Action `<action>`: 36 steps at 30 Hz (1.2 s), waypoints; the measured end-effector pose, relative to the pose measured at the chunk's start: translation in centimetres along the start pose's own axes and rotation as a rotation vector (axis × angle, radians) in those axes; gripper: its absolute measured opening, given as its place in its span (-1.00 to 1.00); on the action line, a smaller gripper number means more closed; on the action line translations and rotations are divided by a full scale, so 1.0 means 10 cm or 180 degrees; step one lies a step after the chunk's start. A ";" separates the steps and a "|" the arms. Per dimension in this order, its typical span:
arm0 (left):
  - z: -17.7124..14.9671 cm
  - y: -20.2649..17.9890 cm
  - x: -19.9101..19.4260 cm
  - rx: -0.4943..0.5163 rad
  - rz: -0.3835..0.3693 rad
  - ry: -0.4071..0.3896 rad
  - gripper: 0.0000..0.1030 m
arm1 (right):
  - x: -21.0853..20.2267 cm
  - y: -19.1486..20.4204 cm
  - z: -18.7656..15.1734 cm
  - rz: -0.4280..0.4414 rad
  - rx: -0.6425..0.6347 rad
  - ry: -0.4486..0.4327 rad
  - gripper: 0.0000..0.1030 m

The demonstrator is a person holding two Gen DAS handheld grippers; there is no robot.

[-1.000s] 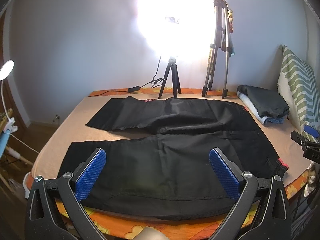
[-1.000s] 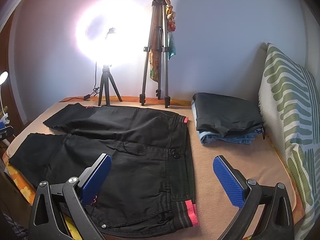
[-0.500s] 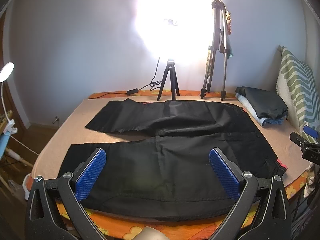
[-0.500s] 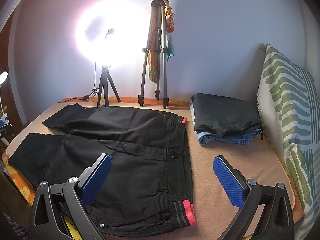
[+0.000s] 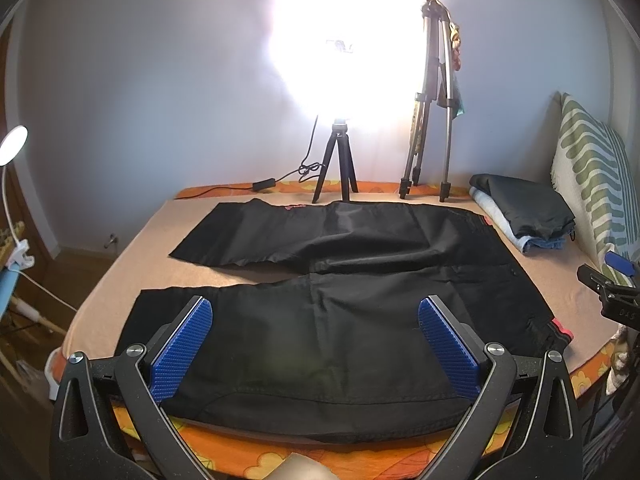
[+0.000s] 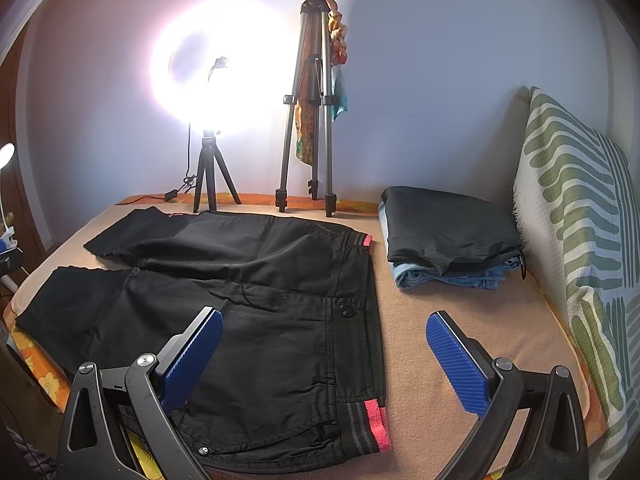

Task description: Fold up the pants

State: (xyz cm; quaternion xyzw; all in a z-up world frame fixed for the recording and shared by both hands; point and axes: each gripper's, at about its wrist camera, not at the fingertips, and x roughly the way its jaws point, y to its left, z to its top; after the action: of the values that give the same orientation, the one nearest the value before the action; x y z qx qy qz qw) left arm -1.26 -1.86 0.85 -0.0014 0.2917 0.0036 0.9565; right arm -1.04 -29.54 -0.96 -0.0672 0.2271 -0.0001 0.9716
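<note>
Since a second ago almost nothing has changed: both views shift only slightly, and the black fabric pants (image 5: 344, 280) remain spread flat, unfolded, on the bed's peach blanket (image 6: 460, 320), waistband to the right. Judged from this, folding has not begun. The left gripper (image 5: 314, 340) hovers above the near leg, fingers wide apart, holding nothing. The right gripper (image 6: 324, 356) hovers above the waistband, fingers likewise apart and empty.

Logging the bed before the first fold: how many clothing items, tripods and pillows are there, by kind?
Spread black pants: 1
Folded garments in the stack, one black over what looks like one light blue: 2
Tripods: 2, the black one and the silver one
Striped pillow: 1
Total: 6
</note>
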 end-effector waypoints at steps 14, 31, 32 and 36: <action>-0.01 -0.01 -0.01 0.0001 0.0000 0.0010 1.00 | 0.01 0.00 -0.01 0.0004 -0.0009 0.0016 1.00; -0.04 0.06 0.09 0.0011 -0.0065 0.0101 1.00 | 0.04 0.01 -0.03 -0.0007 -0.0045 0.0040 1.00; -0.04 0.07 0.10 0.0003 -0.0087 0.0108 1.00 | 0.04 0.02 -0.03 -0.0012 -0.0046 0.0033 0.99; -0.01 0.12 0.14 -0.0018 -0.0132 0.0101 1.00 | 0.07 0.01 0.00 -0.0010 -0.0027 0.0004 0.99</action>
State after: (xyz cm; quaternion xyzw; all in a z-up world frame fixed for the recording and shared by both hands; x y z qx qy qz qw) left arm -0.15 -0.63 -0.06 -0.0103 0.3068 -0.0154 0.9516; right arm -0.37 -29.44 -1.28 -0.0716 0.2276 -0.0007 0.9711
